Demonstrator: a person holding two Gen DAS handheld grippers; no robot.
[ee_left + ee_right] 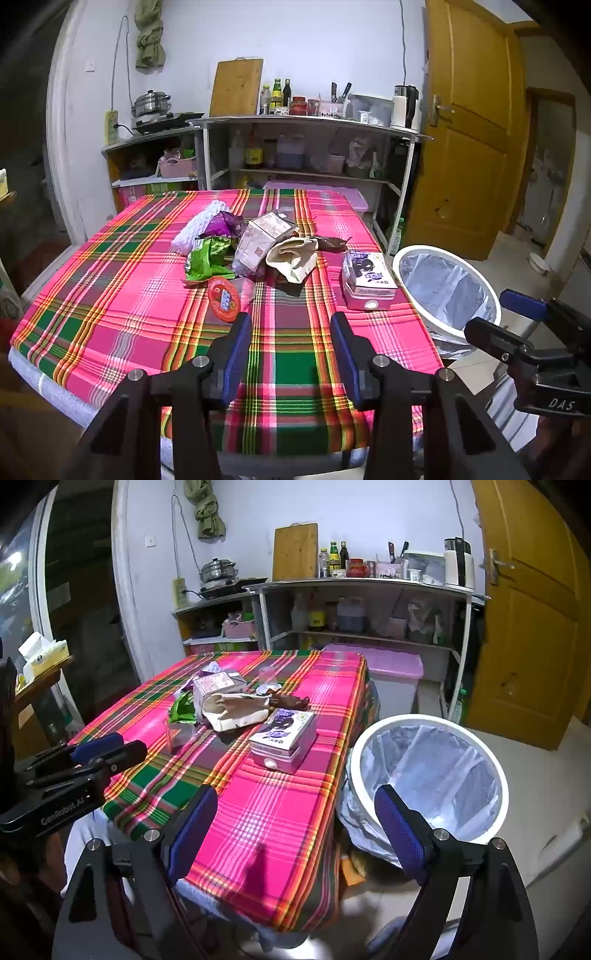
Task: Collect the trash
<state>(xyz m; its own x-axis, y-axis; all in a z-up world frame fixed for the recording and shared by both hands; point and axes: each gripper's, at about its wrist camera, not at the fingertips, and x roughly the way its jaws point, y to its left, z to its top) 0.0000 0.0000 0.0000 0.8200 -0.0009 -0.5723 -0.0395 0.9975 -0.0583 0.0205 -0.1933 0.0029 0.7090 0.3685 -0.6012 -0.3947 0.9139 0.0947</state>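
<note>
Trash (251, 251) litters plaid table (110, 295) beside lined bin (428, 771); both hand-held grippers gape, empty.

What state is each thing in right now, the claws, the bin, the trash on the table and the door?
Left claw: open, nothing between its fingers.
Right claw: open wide, empty.
Trash bin: open-topped, lined with a bag, looks empty.
Milk carton box: lying flat near the table edge beside the bin.
Brown paper bag: crumpled, mouth open.
Green wrapper: torn open, crumpled.
Red-lidded cup: lying on the cloth.
Door: ajar.
</note>
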